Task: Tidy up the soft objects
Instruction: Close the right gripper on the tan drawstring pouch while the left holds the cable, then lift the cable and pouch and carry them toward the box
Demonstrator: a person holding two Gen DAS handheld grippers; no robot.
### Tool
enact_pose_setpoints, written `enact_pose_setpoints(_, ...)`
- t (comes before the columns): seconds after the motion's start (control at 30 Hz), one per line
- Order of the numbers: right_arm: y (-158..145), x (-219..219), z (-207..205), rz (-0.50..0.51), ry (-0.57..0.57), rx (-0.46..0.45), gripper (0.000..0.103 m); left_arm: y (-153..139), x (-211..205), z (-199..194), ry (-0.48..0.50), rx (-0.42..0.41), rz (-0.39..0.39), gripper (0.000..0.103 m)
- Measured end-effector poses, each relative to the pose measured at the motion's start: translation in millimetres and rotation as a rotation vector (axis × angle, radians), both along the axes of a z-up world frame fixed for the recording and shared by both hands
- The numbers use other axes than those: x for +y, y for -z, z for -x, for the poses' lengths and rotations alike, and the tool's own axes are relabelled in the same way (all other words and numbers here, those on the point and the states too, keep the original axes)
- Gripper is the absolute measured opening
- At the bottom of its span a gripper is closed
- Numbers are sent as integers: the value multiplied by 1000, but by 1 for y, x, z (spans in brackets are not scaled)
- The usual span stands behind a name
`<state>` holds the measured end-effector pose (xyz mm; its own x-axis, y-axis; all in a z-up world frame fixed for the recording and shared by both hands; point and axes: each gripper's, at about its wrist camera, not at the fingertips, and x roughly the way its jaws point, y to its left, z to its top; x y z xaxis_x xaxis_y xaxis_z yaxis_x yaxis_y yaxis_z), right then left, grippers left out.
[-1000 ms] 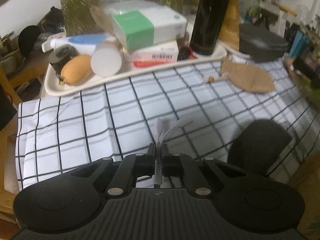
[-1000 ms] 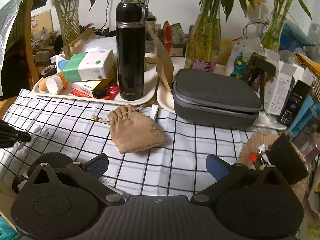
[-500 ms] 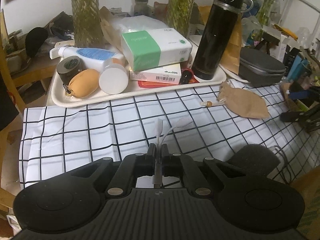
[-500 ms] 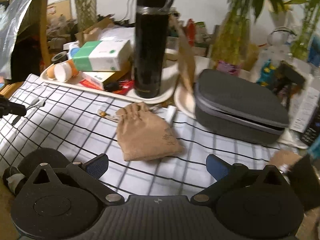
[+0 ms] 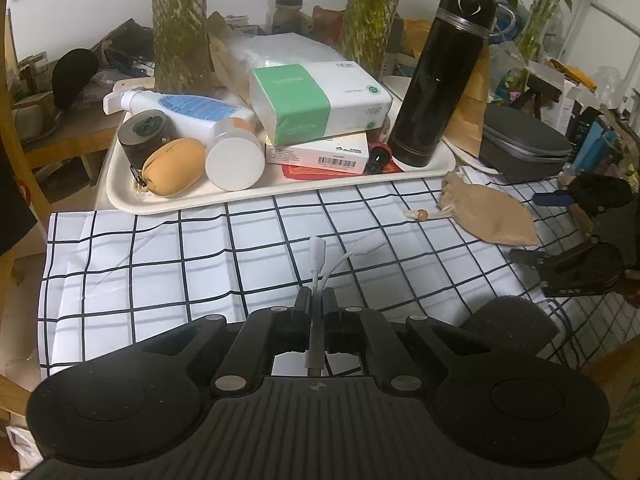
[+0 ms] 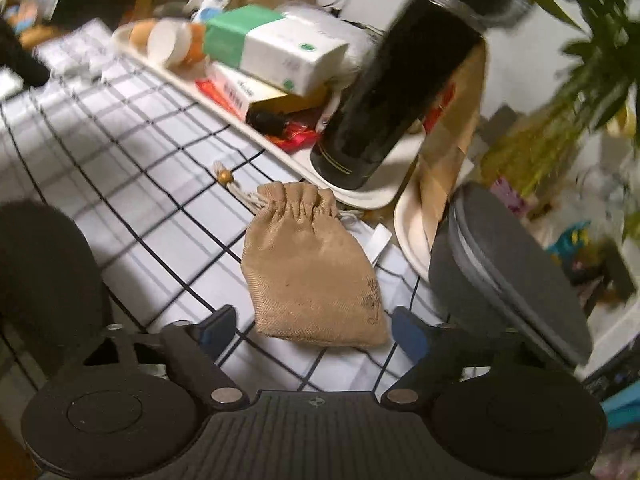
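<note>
A: Why is the tan drawstring pouch (image 6: 310, 276) lying flat on the checked cloth (image 5: 160, 264)?

B: Probably so the white adapter cable (image 5: 320, 264) can go into it. Its gathered mouth points to about eleven o'clock, toward the tray (image 5: 120, 196).

A: And the right gripper (image 6: 310, 326)?

B: Its jaws are closing, spread either side of the pouch's bottom edge; through the blur, I don't think the pads touch it yet.

A: The left gripper (image 5: 316, 300)?

B: Jaws pressed together, pinching the cable, whose two plug ends stick out toward twelve o'clock, ready for the pouch.
</note>
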<state>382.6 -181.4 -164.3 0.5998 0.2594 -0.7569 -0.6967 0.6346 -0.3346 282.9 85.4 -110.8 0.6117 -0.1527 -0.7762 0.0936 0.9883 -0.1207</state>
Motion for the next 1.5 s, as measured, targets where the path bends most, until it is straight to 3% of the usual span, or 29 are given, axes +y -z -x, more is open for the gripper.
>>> enact_pose_setpoints(0.07,5,6,2,44,-22,-45,67,-1,1,0,-1,-1,8,6)
enact_pose_setpoints(0.2,8,14,4,102,-48,-62,7,-2,1,0,-3,-4,14,6)
enact_pose_setpoints(0.27,4,11,3,95,-26,-70,6,-2,2,0,-4,-4,18,6)
enact_pose_setpoints(0.77,-82,-46,-2,-329,184,30,5,-26,-3,8,-17,-71,46,6)
enact_pose_setpoints(1.13,-111,-69,24,-393,189,19,5,-46,-9,16,-34,-119,29,6)
enact_pose_setpoints(1.5,-122,-89,44,-454,233,50,5,-65,-22,26,-10,-165,-48,6)
